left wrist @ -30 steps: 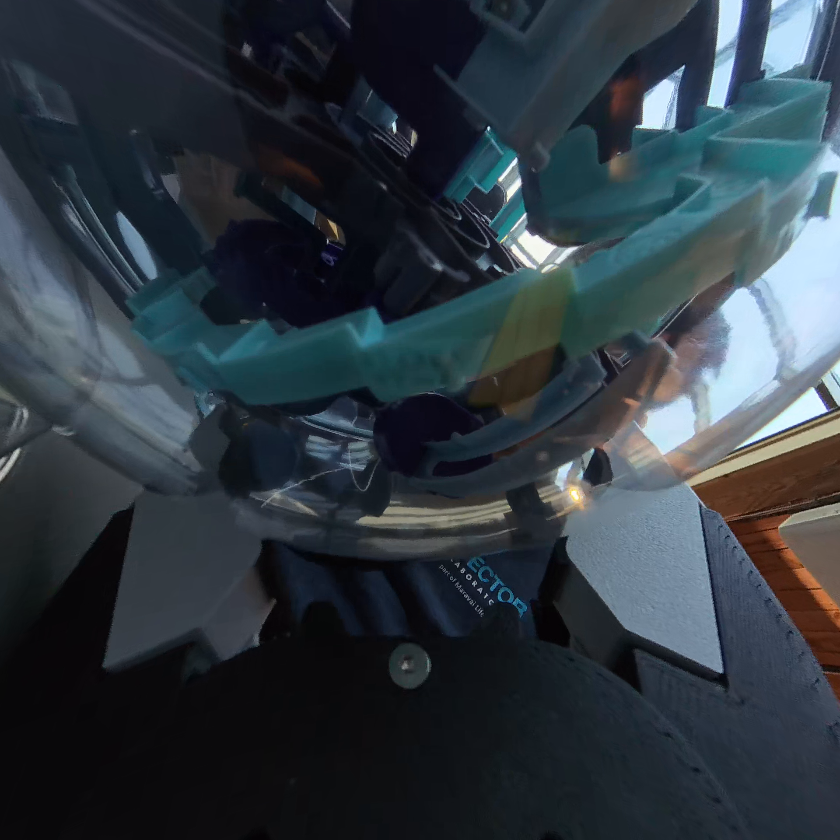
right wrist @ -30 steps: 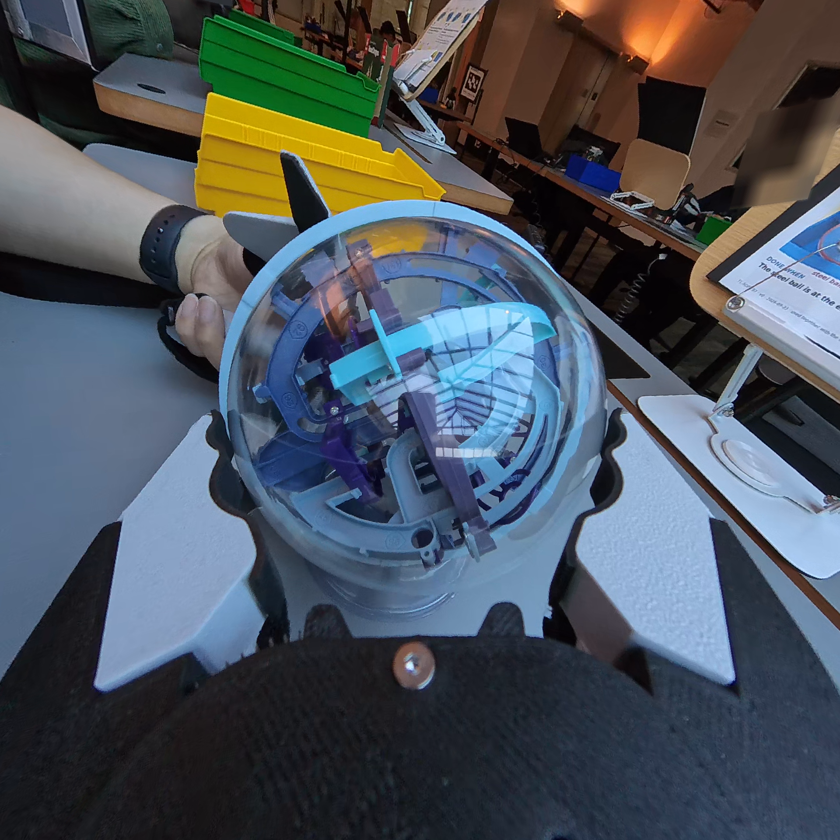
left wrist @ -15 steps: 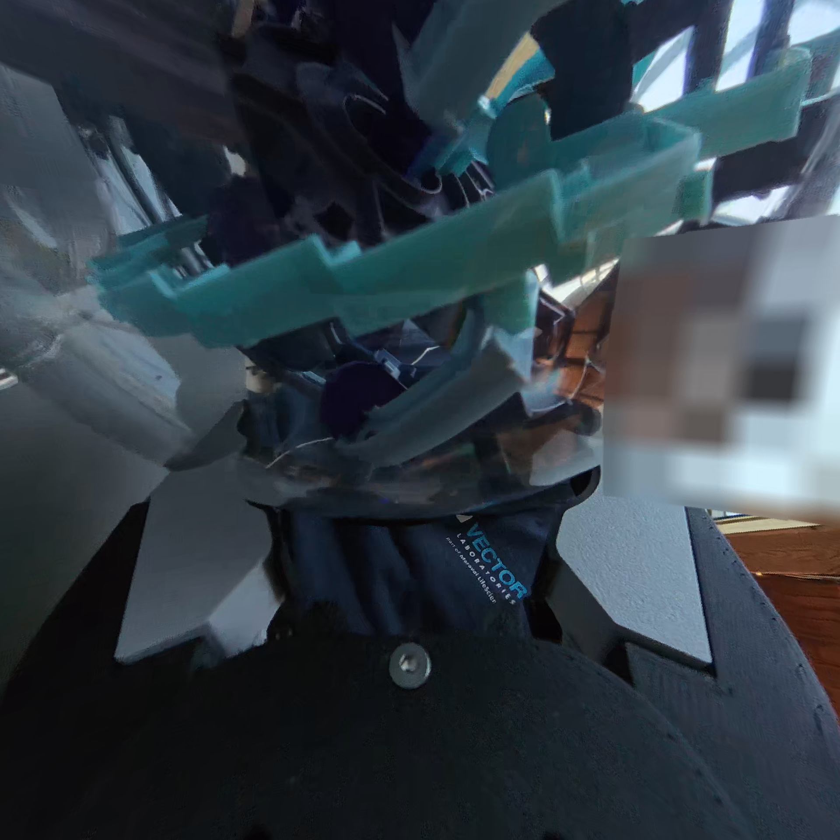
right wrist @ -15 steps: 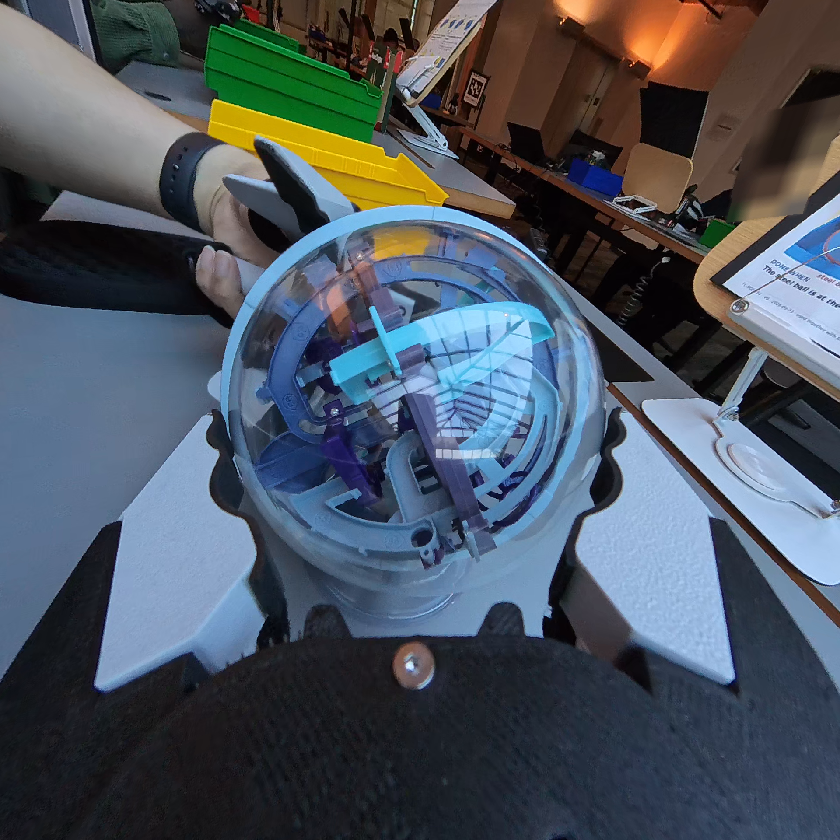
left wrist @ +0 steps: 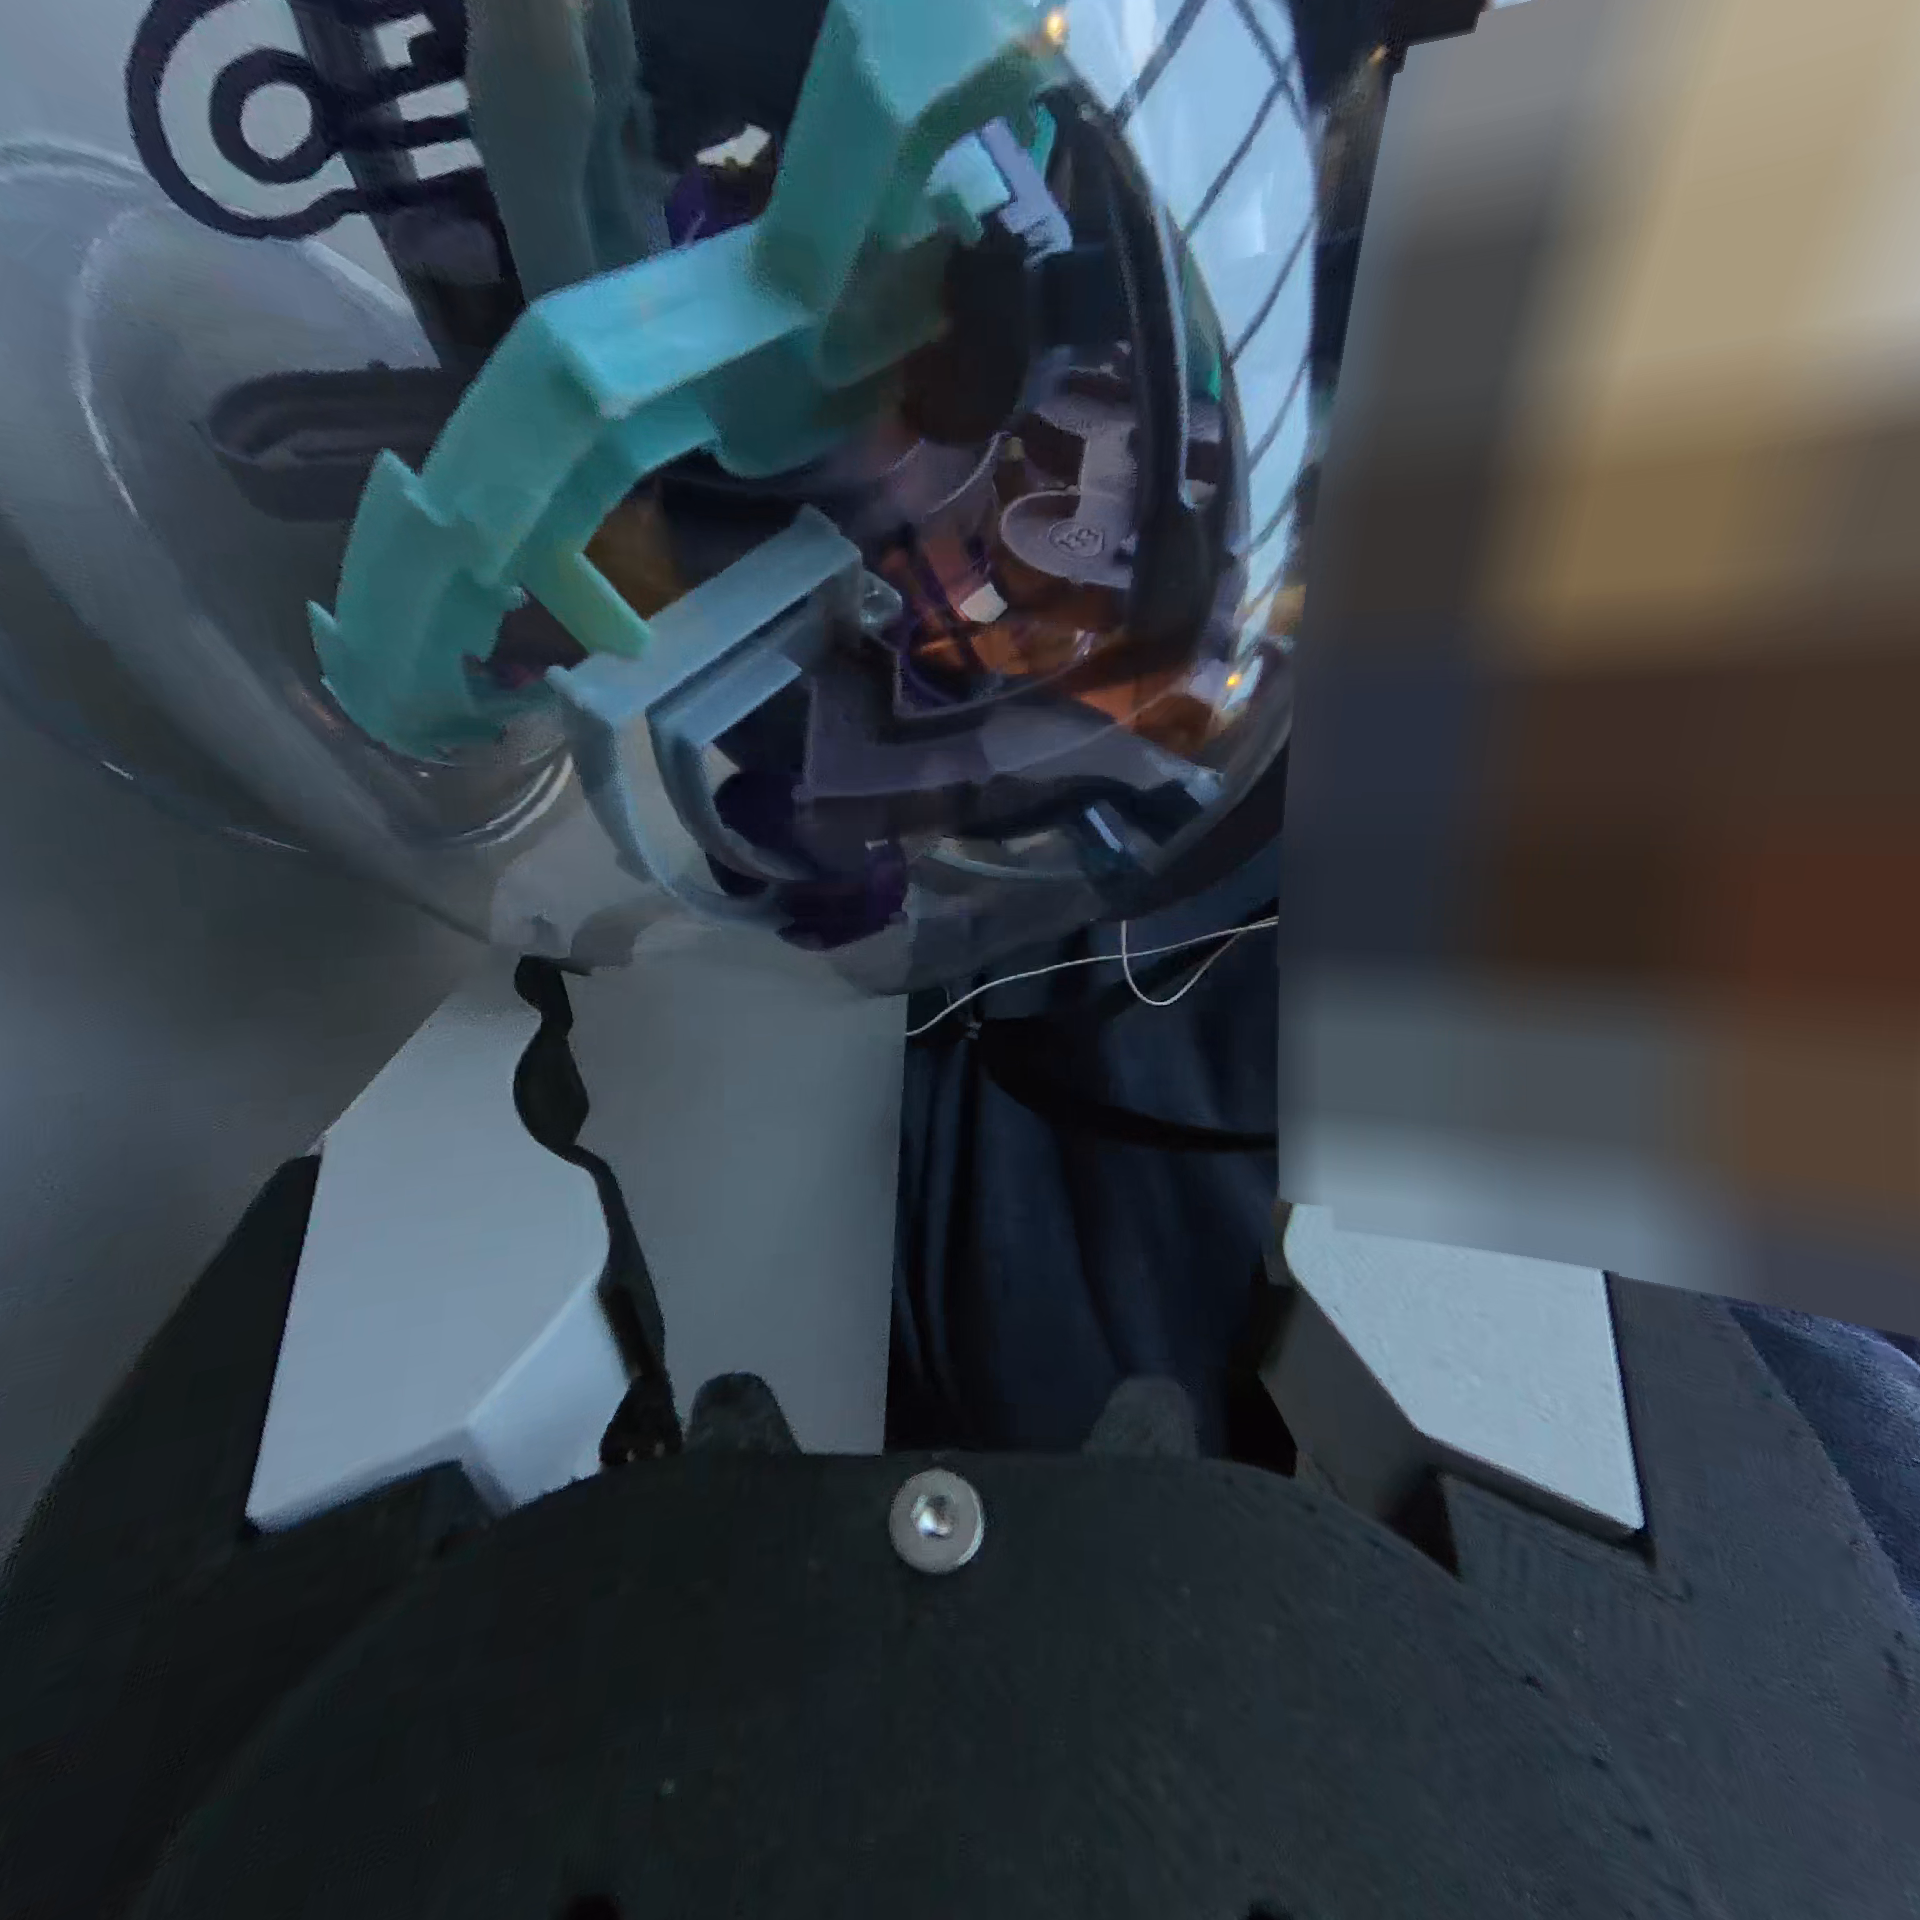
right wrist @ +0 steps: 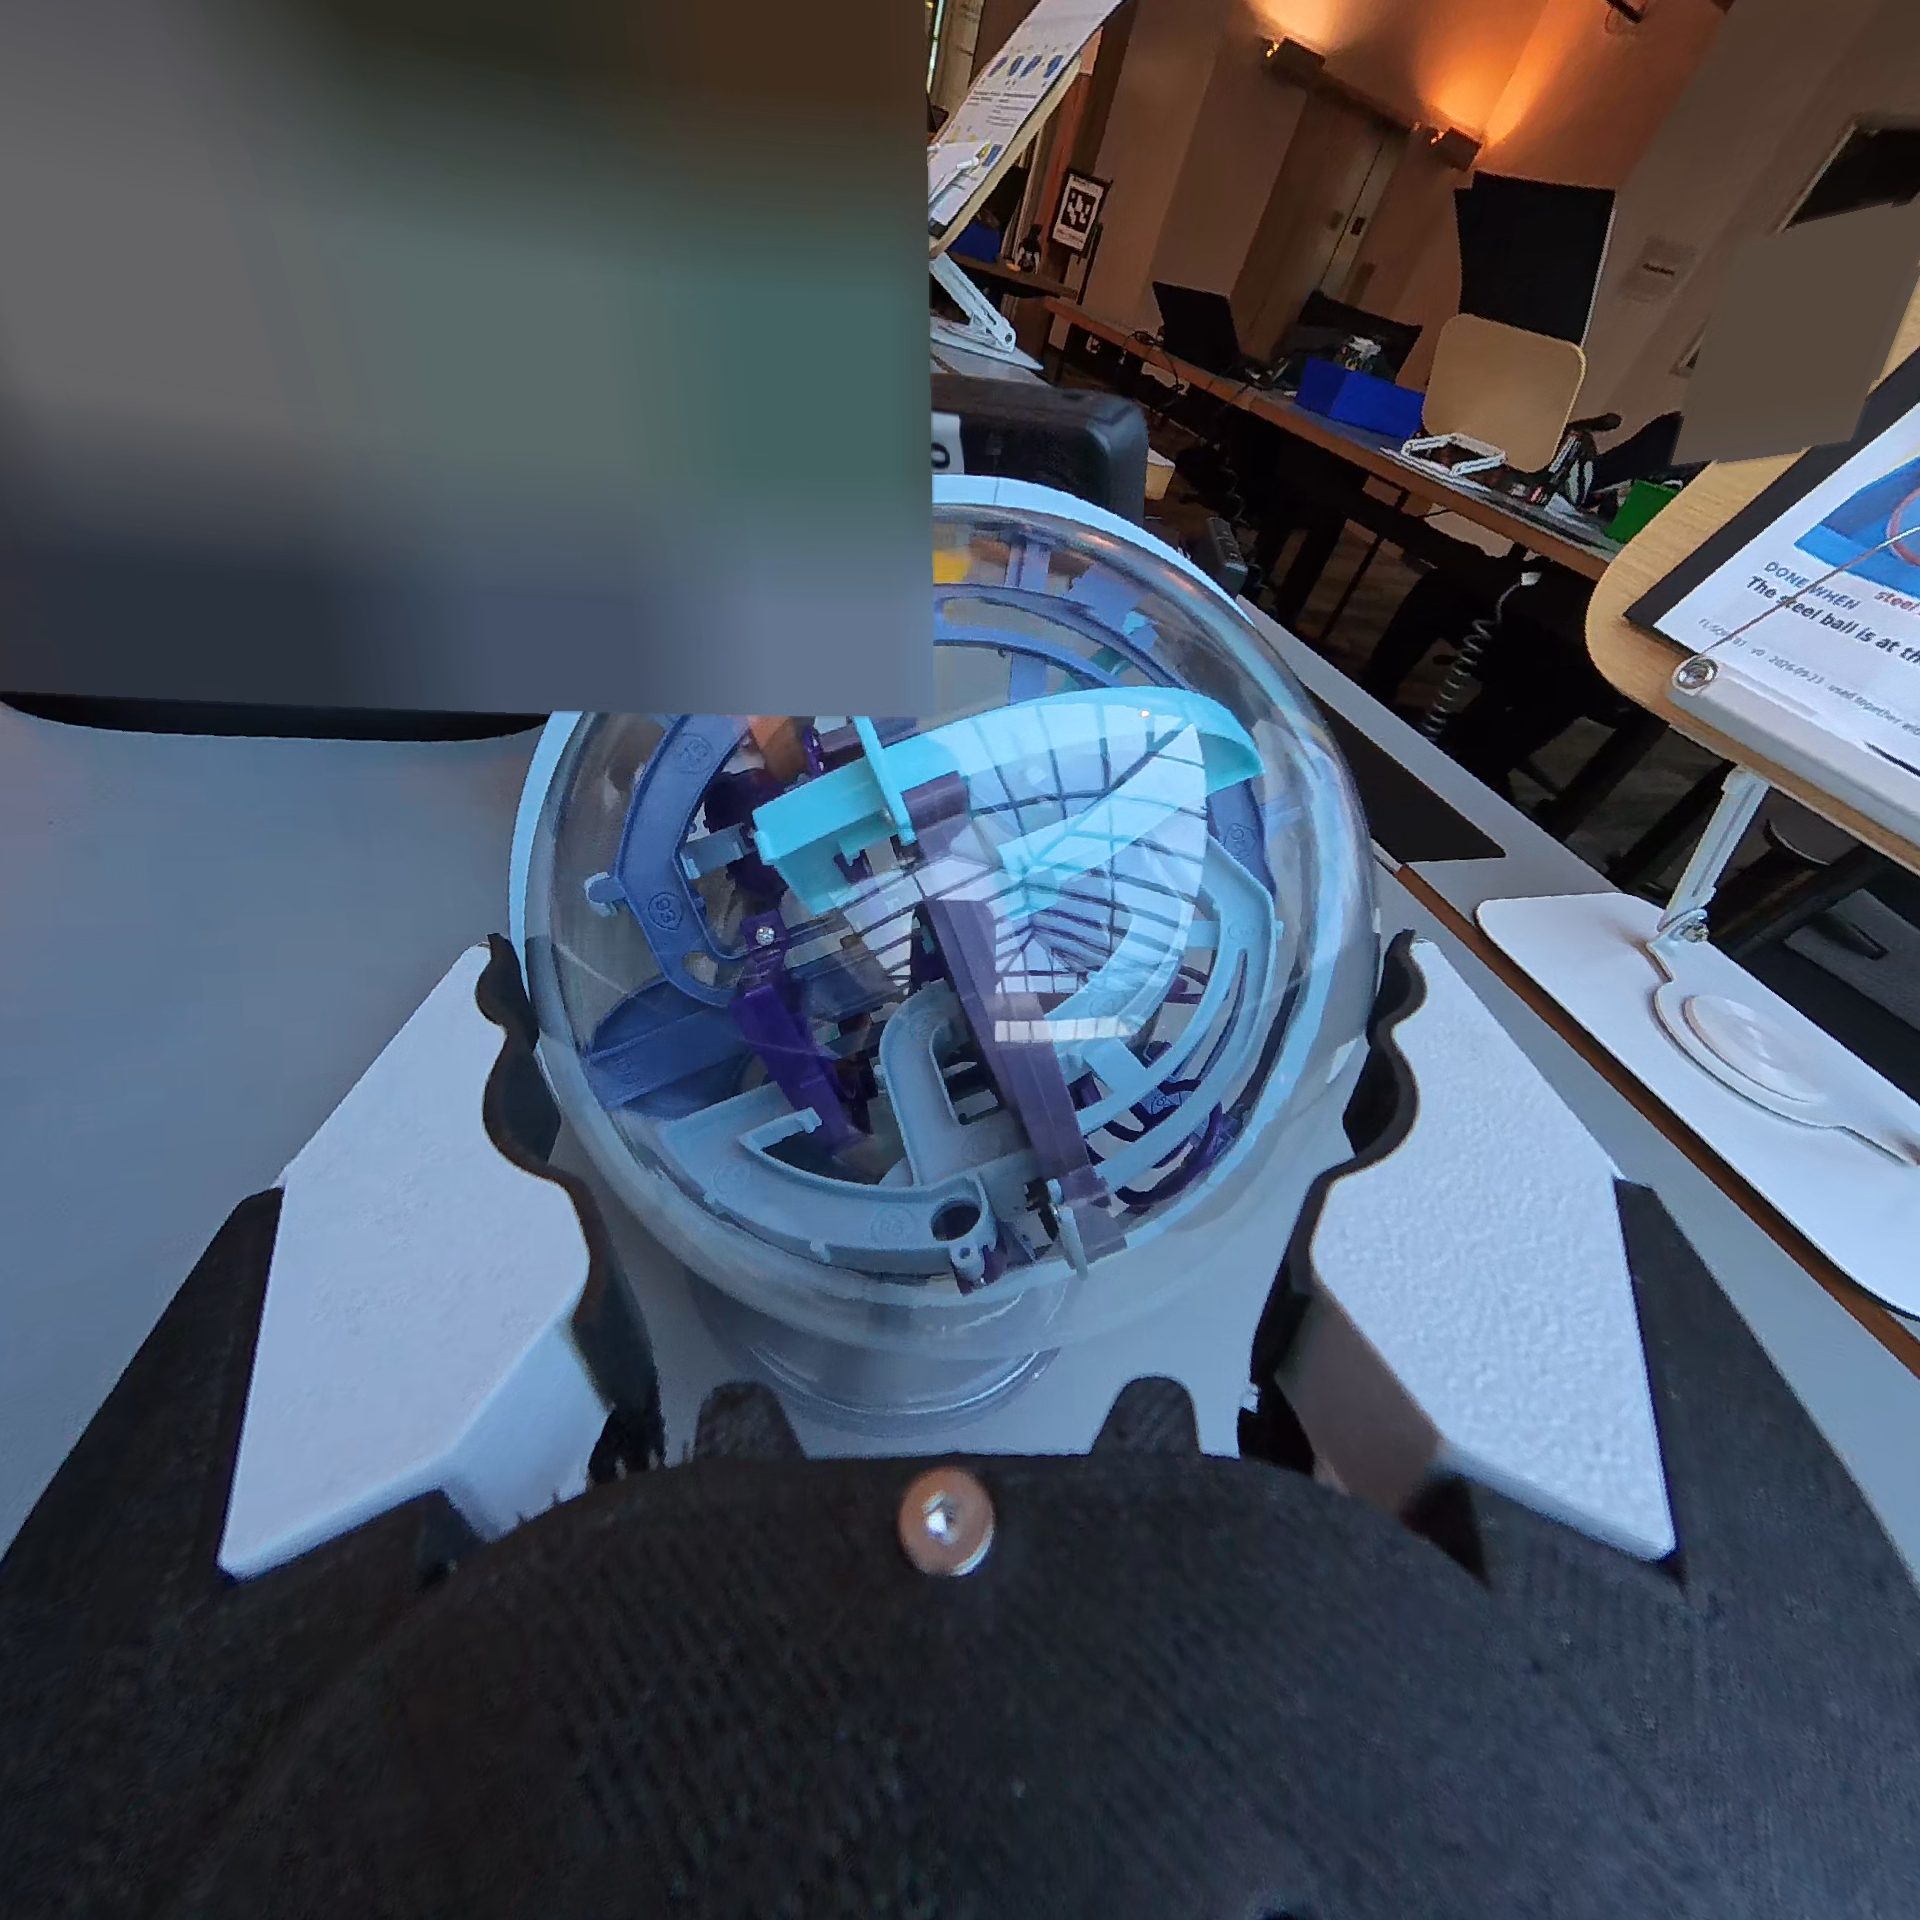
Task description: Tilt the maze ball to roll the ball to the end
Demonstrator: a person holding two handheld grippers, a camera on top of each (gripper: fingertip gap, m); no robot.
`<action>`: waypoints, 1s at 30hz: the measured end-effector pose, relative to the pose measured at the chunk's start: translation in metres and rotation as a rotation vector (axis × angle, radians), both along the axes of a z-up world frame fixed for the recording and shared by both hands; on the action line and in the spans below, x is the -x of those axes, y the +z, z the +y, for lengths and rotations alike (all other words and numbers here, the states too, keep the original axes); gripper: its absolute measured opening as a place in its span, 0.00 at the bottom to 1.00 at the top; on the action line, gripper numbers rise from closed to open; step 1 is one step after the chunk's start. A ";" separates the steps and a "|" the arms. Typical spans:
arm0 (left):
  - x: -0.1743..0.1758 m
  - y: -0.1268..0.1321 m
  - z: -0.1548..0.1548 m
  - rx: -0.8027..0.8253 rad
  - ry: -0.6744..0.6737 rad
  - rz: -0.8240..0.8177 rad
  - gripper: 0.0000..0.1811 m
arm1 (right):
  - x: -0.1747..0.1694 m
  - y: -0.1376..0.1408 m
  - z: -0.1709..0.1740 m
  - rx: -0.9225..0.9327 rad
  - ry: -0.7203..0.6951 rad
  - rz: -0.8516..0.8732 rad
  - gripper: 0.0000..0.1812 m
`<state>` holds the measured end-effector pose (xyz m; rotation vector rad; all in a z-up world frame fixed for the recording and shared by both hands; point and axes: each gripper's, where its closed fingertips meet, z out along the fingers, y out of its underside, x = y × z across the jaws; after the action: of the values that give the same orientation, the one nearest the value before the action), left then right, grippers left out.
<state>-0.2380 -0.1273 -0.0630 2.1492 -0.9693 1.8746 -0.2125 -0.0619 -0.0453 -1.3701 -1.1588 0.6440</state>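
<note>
Maze ball (right wrist: 940, 997) clamped between the right gripper's (right wrist: 940, 1039) jaws; left gripper (left wrist: 1039, 987), jaws parted, empty, just beneath the ball.

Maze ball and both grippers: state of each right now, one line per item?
maze ball: clear sphere, closed, held between the right gripper's fingers.
steel ball: small and silvery, sitting on a blue track inside; not clearly at the end.
right gripper: shut on the maze ball, pads against both sides.
left gripper: fingers spread, sphere just ahead of them; left finger close to it, contact unclear.
instruction stand: upright on the neighbouring table.
</note>
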 end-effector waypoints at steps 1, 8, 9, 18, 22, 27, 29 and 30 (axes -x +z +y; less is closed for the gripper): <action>0.002 -0.001 0.003 -0.043 0.010 0.014 0.80 | 0.000 0.000 0.000 0.000 0.001 0.002 0.86; 0.005 0.009 0.038 -0.480 0.157 -0.002 0.84 | 0.001 0.000 -0.001 -0.006 0.001 0.006 0.86; 0.003 0.014 0.043 -0.555 0.185 -0.037 0.86 | 0.001 0.000 -0.001 -0.007 0.002 0.007 0.86; -0.008 0.038 0.066 -0.970 0.361 -0.320 0.79 | 0.003 0.001 -0.002 -0.022 0.003 0.008 0.86; -0.011 0.031 0.066 -0.999 0.341 -0.277 0.77 | 0.003 0.001 -0.003 -0.029 0.002 0.005 0.86; -0.011 0.023 0.064 -1.011 0.317 -0.249 0.78 | 0.004 0.001 -0.004 -0.032 0.003 0.004 0.86; -0.012 0.020 0.062 -1.025 0.291 -0.249 0.81 | 0.003 0.001 -0.003 -0.029 0.003 0.008 0.86; -0.012 0.017 0.062 -1.044 0.272 -0.245 0.81 | 0.003 0.001 -0.003 -0.026 0.003 0.010 0.86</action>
<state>-0.2258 -0.0655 -0.0455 2.6689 -2.1836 2.0235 -0.2156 -0.0650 -0.0446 -1.3423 -1.1578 0.6349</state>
